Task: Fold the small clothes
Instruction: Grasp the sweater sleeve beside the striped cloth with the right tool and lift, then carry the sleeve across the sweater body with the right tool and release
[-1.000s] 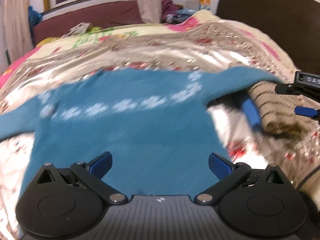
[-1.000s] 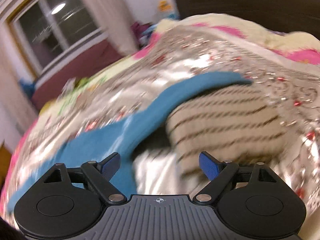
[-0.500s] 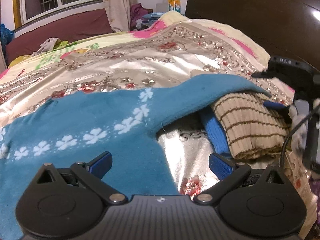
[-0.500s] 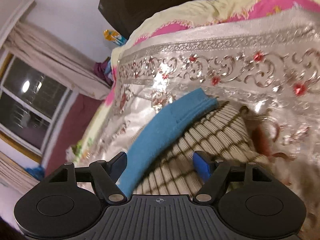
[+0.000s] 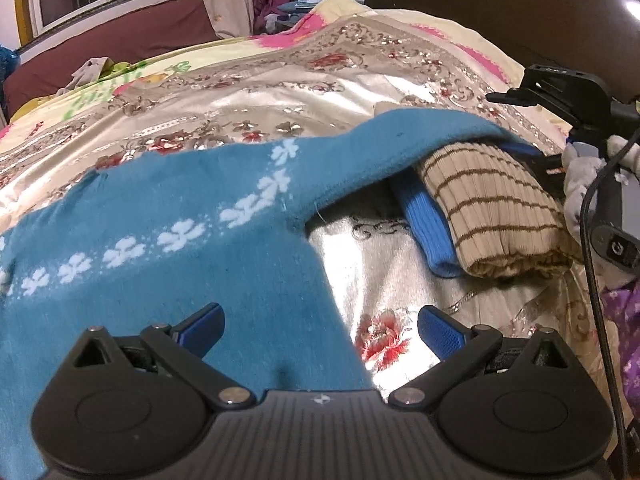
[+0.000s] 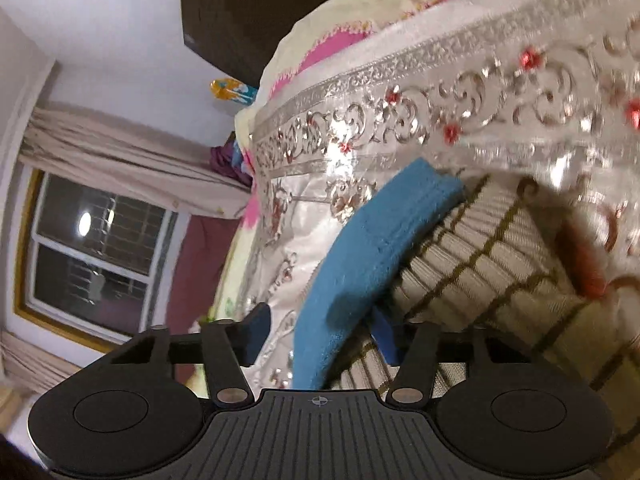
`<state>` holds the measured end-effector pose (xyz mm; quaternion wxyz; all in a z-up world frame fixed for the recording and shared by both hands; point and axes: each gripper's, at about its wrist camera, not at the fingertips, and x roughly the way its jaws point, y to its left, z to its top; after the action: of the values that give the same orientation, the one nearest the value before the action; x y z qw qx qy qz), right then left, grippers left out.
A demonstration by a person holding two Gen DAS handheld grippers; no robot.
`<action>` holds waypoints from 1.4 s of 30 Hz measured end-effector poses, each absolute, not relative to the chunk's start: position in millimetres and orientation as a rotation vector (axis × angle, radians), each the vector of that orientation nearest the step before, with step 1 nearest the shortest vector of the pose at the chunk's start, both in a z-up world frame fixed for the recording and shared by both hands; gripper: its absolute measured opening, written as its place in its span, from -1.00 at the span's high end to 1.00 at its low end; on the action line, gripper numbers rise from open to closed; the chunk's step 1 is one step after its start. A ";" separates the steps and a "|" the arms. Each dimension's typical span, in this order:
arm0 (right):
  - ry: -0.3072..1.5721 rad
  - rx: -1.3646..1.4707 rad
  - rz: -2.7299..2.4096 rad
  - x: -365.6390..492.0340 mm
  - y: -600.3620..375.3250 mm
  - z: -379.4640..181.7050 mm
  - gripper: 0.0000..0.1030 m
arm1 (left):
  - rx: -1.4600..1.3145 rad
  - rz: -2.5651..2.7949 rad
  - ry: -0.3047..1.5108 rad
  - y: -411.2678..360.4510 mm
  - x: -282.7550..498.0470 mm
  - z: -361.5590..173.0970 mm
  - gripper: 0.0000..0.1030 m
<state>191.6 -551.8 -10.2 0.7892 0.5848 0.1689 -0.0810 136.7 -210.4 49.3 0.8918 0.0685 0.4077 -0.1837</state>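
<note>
Right gripper [image 6: 320, 332] closing on blue sweater [image 5: 168, 280] sleeve [image 6: 372, 256] between jaws, striped garment [image 6: 500, 276] beneath; pinch sleeve alone. Left gripper [image 5: 320, 328] wide, empty.

Teal sweater [image 5: 168, 264] with white flowers, beige top [image 5: 492, 216] with brown stripes, silver bedspread [image 5: 280, 100] with red blossoms

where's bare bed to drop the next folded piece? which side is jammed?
Free: shiny silver bedspread between the teal flower-print sweater and the folded beige striped knit; also the wide stretch beyond the sweater toward the pillows. Crowded: the right edge, where the sleeve drapes over the knit, the blue ribbed garment and the right claw, closing around the sleeve.
</note>
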 end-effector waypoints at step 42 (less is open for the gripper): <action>0.578 -0.544 0.360 270.8 -19.9 -9.6 0.70 | -0.157 0.016 0.820 51.2 86.6 -7.1 -1.00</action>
<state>270.8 -19.9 -9.6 0.9066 -0.2633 0.2798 0.1745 86.6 51.2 -7.1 0.9141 -0.0763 0.3983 0.0080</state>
